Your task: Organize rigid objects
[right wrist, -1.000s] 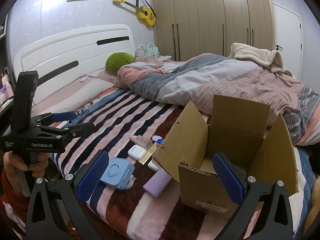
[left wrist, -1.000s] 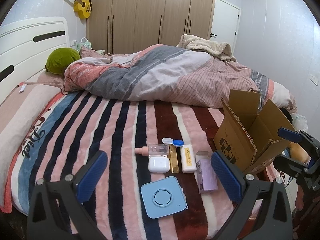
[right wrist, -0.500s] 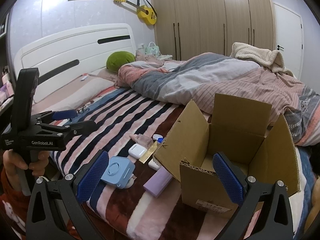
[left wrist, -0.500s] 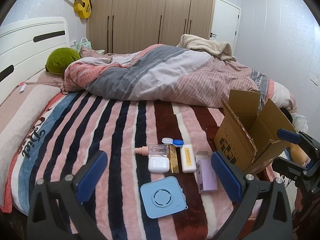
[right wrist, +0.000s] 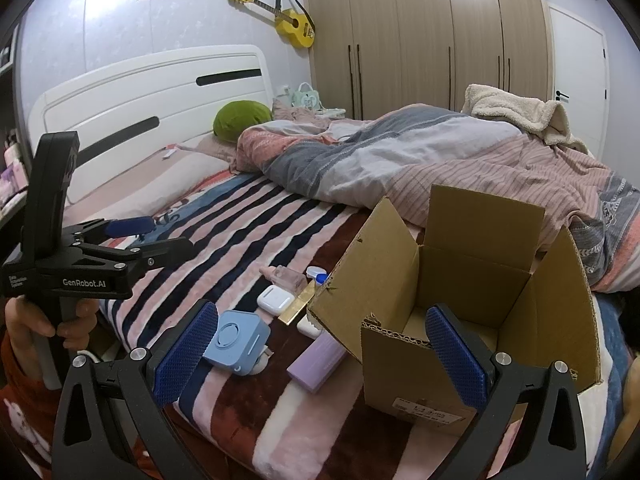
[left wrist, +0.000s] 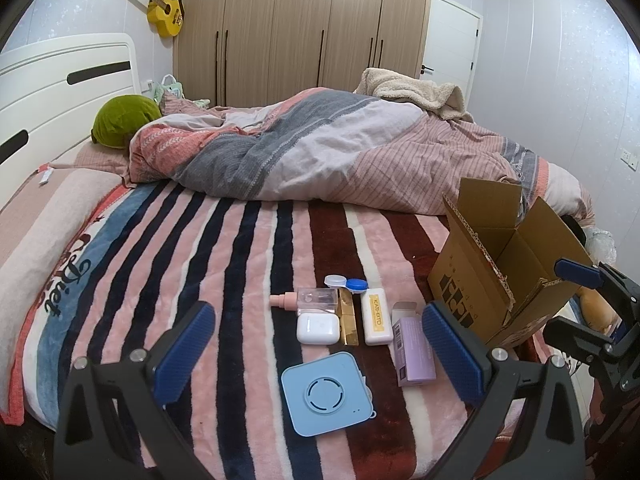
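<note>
The left gripper (left wrist: 318, 350) and right gripper (right wrist: 320, 352) both hover with fingers spread wide, holding nothing. On the striped blanket (left wrist: 240, 264) lie a blue square device (left wrist: 328, 394), white earbud case (left wrist: 318, 329) and purple box (left wrist: 412, 350), just beside the open cardboard box (right wrist: 472, 292).

Black frames; blue ribbed fingers (left wrist: 186, 350); red sleeve (right wrist: 16, 400)

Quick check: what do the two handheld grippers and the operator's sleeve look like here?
Both grippers are black angular frames with silver screws and blue, cross-hatch textured finger pads. The left gripper has a tall black handle block and white "GenRobot.AI" lettering. The hand gripping it wears a red sleeve with a white cartoon print.
</note>
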The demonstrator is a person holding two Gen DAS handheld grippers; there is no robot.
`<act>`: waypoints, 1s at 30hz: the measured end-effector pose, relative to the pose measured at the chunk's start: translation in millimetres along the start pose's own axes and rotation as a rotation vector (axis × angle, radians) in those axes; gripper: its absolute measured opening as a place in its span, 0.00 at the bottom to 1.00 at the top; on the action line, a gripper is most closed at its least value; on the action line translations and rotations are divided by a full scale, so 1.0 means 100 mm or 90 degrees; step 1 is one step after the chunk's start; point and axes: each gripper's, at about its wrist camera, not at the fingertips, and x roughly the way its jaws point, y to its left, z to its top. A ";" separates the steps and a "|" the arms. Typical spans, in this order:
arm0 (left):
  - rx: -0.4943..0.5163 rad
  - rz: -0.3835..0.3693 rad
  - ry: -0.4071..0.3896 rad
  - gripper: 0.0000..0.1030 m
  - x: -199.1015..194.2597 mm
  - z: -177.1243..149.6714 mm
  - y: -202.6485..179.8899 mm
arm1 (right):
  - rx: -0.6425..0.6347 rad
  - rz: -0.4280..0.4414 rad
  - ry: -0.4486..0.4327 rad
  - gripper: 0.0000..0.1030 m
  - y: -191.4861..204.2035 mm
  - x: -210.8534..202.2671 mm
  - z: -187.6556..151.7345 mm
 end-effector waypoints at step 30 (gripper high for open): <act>-0.012 0.006 -0.007 1.00 -0.04 -0.04 0.14 | -0.057 0.006 -0.033 1.00 0.23 -0.07 0.07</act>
